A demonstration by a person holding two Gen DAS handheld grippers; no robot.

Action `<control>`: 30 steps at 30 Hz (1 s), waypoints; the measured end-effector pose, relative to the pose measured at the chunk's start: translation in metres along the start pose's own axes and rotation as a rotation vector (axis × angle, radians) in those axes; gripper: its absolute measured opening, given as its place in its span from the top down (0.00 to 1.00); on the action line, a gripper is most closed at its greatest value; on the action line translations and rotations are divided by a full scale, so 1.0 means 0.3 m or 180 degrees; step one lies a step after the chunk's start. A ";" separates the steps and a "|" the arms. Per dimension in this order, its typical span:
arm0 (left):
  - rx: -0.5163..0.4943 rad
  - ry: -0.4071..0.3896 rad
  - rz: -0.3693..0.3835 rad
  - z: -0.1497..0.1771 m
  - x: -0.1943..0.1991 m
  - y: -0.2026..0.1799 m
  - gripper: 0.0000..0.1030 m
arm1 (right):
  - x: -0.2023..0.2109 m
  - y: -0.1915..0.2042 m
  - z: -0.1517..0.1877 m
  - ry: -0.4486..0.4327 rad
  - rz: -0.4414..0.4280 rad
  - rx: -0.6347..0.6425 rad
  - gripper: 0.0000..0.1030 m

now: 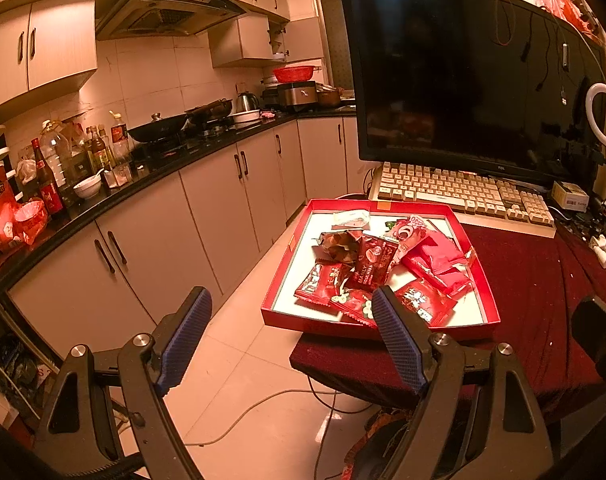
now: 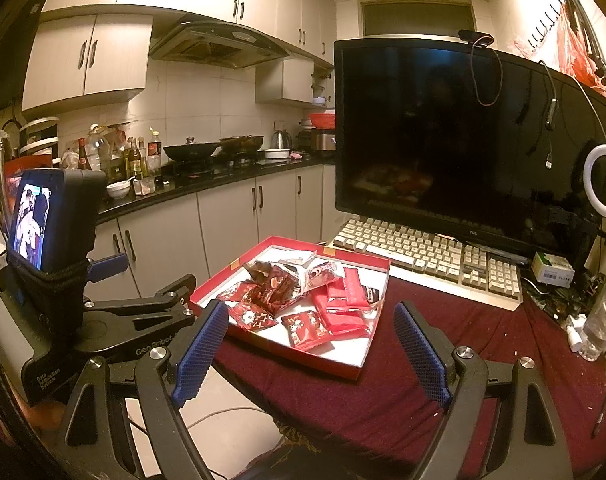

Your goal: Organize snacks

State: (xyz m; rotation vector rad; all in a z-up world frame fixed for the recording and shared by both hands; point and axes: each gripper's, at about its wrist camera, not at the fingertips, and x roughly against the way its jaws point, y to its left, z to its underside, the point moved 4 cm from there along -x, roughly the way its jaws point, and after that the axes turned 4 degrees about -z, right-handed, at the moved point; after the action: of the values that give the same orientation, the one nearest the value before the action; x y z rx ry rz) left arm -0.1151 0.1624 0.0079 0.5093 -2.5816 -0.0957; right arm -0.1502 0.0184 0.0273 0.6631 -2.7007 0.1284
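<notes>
Both grippers hang wide open and empty short of the red tray (image 1: 481, 280), the left gripper (image 1: 291, 336) off its near corner over the floor and the right gripper (image 2: 311, 344) facing it from above the dark red cloth on the surface (image 2: 443, 360). Inside the tray the snack packets (image 1: 383, 272) lie heaped and overlapping, red foil pouches with a few flatter red bars (image 2: 345, 300) beside them. They look light, soft and slick, likely to crumple or slide, so a pinch across a crimped end seam or the flat middle of a top packet seems the safest hold.
</notes>
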 end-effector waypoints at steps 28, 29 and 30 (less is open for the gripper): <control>-0.0016 0.0071 0.0090 0.004 -0.012 -0.022 0.20 | -0.015 0.009 -0.001 0.0041 -0.0034 0.0062 0.16; -0.0024 0.0074 0.0092 0.004 -0.012 -0.025 0.20 | -0.015 0.008 -0.001 0.0041 -0.0032 0.0062 0.16; -0.0029 0.0076 0.0098 0.004 -0.012 -0.027 0.20 | -0.016 0.008 -0.001 0.0043 -0.0034 0.0061 0.16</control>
State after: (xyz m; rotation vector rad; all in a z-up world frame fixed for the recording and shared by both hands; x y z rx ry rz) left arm -0.1101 0.1562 0.0038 0.4645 -2.5637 -0.0902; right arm -0.1474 0.0227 0.0259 0.6797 -2.6859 0.1556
